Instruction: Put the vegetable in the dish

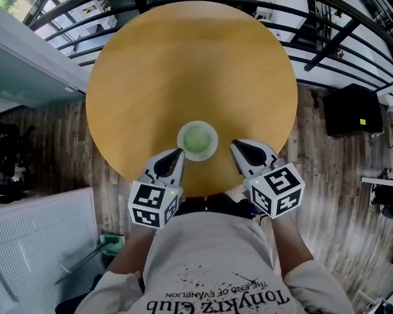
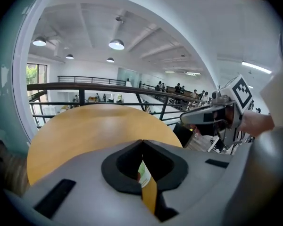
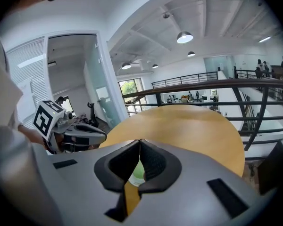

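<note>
A small white dish sits near the front edge of the round wooden table, and a pale green vegetable lies inside it. My left gripper hovers just left of the dish, its jaws shut with nothing between them. My right gripper hovers just right of the dish, also shut and empty. In the left gripper view the closed tips meet, and a sliver of the dish shows below them. In the right gripper view the tips also touch, with the green vegetable under them.
A black metal railing curves behind the table. A wooden floor surrounds it, with a black box at the right and a white slatted panel at the lower left. The person's torso is right at the table's front edge.
</note>
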Demonstrator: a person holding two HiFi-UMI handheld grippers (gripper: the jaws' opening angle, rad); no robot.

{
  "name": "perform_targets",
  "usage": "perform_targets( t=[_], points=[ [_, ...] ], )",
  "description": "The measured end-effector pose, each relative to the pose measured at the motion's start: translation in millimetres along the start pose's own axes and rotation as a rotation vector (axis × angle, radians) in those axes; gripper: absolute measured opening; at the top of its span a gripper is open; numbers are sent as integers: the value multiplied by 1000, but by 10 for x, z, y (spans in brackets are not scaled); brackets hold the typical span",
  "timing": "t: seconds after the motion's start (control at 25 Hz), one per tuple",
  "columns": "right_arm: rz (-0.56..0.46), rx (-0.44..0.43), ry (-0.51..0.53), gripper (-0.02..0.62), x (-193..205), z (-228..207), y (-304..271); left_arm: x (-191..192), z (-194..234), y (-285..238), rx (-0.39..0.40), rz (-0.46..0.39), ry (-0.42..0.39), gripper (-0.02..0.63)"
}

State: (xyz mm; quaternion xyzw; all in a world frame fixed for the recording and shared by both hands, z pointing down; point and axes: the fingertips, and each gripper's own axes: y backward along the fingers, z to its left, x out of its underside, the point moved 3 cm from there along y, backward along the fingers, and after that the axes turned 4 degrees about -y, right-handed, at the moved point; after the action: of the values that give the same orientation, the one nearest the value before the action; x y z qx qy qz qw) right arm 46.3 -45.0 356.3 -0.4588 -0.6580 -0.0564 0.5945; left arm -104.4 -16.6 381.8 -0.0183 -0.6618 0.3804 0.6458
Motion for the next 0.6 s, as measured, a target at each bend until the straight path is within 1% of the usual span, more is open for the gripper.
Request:
perform_targets(
  t=[0.12,0.24,0.6],
  points=[
    [-31,8,8,25,-104,20,60,-41,-31,84,-19,-16,-5,23],
    [-47,-2,4,25,-148,80,64,-43,-23,161,-28,-23,-6,23],
    [-25,-22,-3,25,-46,134,-5,-46,23,211,-38,-20,-13,23]
  ],
)
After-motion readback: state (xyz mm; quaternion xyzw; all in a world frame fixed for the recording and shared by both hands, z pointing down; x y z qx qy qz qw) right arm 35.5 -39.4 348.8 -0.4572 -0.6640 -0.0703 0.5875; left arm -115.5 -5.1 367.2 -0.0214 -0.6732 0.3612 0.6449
